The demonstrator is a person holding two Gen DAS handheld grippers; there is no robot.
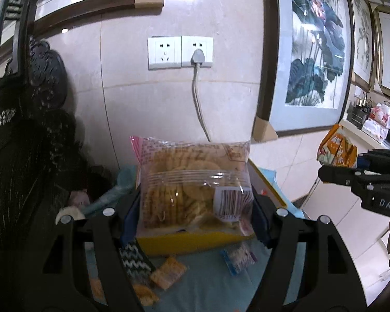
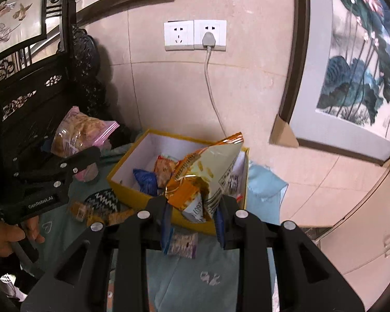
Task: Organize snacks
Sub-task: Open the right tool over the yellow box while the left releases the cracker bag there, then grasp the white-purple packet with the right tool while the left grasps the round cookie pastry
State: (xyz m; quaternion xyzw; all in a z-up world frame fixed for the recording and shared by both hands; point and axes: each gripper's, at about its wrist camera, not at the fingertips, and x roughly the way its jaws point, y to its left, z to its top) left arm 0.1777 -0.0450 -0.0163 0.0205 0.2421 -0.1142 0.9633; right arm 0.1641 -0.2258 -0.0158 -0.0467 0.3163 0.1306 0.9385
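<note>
A clear bag of round biscuits (image 1: pixel 195 182), edged in pink and bearing a barcode label, is pinched between the fingers of the left hand-held gripper (image 1: pixel 195 202) and is held above the near edge of a yellow box (image 2: pixel 127 179). An orange-and-white snack bag (image 2: pixel 208 174), crumpled at its lower end, is clamped by the right hand-held gripper (image 2: pixel 192 215) over the near right corner of the same box. Inside the white-lined box a blue packet (image 2: pixel 145 180) and an orange packet (image 2: pixel 163 167) are seen. The box is set on a surface covered by a light blue cloth (image 2: pixel 195 280), where a small purple-and-white packet (image 2: pixel 182 244), a black-and-white zigzag packet (image 2: pixel 104 202) and small orange packets (image 1: pixel 167 273) lie loose in front of it.
</note>
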